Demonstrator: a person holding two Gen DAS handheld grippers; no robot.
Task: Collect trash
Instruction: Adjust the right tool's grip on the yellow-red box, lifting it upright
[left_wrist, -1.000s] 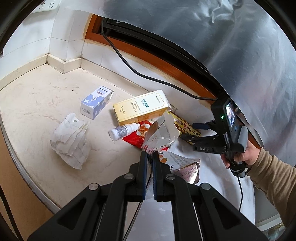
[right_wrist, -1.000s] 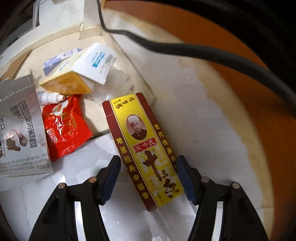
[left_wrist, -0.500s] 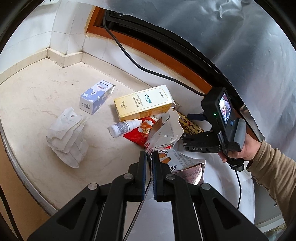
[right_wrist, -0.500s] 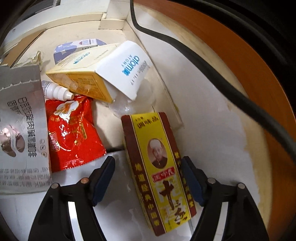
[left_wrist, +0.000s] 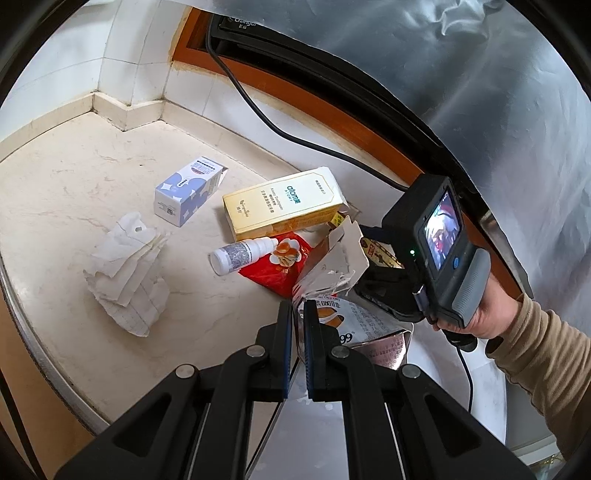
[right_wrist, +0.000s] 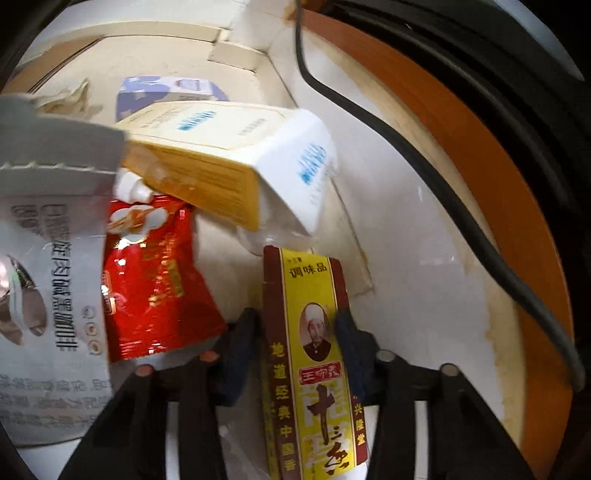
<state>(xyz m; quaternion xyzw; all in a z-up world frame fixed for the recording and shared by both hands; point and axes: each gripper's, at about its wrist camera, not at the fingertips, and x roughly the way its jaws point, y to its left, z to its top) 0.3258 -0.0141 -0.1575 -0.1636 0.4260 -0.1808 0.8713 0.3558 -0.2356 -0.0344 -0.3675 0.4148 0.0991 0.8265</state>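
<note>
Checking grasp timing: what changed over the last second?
The right gripper slid forward along the yellow-and-maroon seasoning box; its jaws have just been closing and now pinch its sides. Unchanged: left gripper shut on the torn packaging; other litter unmoved.

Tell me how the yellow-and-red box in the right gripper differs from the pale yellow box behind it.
The yellow-and-red box is slim, bright and bears a portrait; the pale yellow box is wider, with blue lettering. The slim box sits between the right gripper fingers, whose jaws have just been closing; the pale box lies untouched. Both are cardboard boxes.
</note>
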